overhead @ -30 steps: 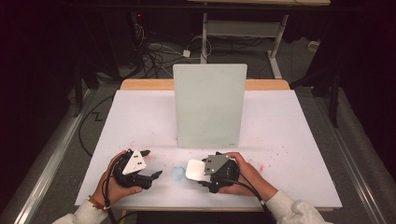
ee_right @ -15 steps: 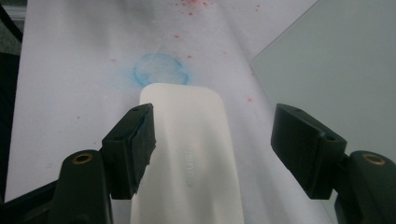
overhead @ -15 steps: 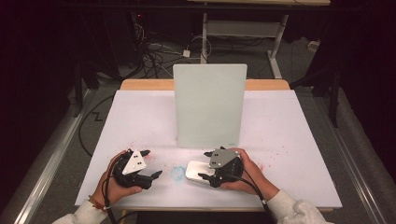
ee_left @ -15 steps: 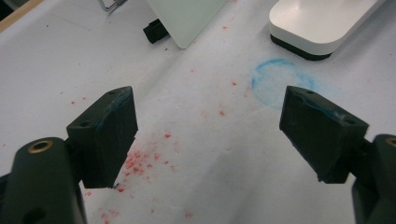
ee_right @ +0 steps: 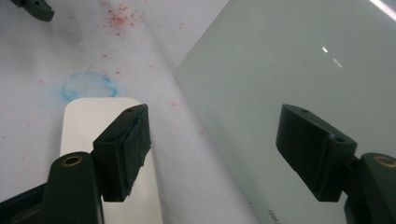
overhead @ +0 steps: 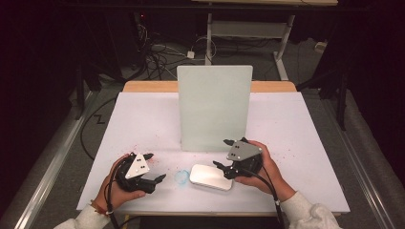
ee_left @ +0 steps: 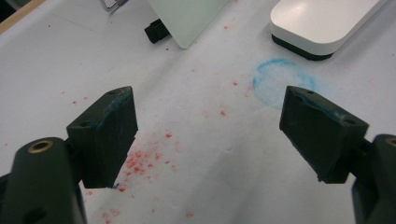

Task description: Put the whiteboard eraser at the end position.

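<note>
A white rounded block (overhead: 210, 176) with a dark underside lies flat near the table's front edge. Just left of it there is a blue ring-shaped smudge (overhead: 181, 177). My right gripper (overhead: 222, 153) hovers open to the block's right, between it and the upright pale green board (overhead: 214, 107). In the right gripper view the block (ee_right: 93, 121) lies under one jaw, the board (ee_right: 289, 70) stands behind the other, and nothing is between them. My left gripper (overhead: 155, 166) rests open at the front left, pointing at the blue ring (ee_left: 280, 84) and the block (ee_left: 322, 21).
The white table top (overhead: 143, 119) carries scattered red specks (ee_left: 140, 161), thickest near the left gripper. The board stands on a small black foot (ee_left: 156, 30). Beyond the table's far wooden edge (overhead: 148, 86) are cables and a metal frame on the floor.
My right gripper has moved right and away from the person, off the white block and closer to the board. The block stays on the table. The left gripper has not moved.
</note>
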The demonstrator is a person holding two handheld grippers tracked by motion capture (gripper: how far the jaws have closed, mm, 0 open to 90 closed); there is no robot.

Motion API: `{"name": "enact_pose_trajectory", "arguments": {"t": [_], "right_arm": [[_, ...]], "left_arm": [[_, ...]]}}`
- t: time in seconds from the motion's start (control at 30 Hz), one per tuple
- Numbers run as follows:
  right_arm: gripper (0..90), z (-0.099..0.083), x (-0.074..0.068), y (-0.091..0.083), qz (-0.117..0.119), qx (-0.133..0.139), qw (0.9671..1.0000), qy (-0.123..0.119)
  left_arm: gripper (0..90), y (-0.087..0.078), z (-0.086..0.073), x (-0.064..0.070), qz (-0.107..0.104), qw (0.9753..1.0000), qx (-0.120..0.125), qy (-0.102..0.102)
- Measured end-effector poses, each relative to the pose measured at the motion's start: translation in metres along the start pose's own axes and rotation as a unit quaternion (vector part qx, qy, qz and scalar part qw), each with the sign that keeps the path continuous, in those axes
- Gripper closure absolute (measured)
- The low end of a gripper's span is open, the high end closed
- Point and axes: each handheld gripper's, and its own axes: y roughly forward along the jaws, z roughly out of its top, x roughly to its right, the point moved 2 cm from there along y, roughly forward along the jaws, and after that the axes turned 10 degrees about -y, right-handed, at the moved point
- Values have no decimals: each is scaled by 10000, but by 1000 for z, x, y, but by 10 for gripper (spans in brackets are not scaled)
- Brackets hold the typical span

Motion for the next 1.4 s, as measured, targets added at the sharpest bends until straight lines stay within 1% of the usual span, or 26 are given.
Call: {"name": "enact_pose_trajectory", "arguments": {"t": [0.1,0.47,0.53,0.6,0.67,0.83,1.03,1.17,1.4], "right_arm": [[249,-1,5,-4,-152,28,9999,73],[220,-8,16,-15,-510,47,9985,193],[221,-10,19,-17,-560,13,9982,229],[222,-12,21,-19,-638,-87,9975,279],[222,-13,23,-21,-696,-98,9970,318],[220,-16,26,-27,-784,-70,9962,368],[214,-20,28,-32,-881,-96,9952,408],[209,-24,30,-36,-977,-128,9944,393],[208,-30,31,-43,-1064,-151,9933,430]], "left_arm": [[183,0,0,0,0,10000,-12,22],[183,-1,-1,0,23,10000,21,24],[183,-1,-1,-1,32,10000,13,20],[182,-1,-1,-1,34,10000,19,14],[181,-1,-1,-1,39,10000,19,11],[180,-1,-1,-1,44,10000,13,15],[178,-1,-1,-1,55,10000,22,12],[178,-1,-1,-1,51,10000,22,9],[178,-1,-1,-1,55,10000,17,16]]}}
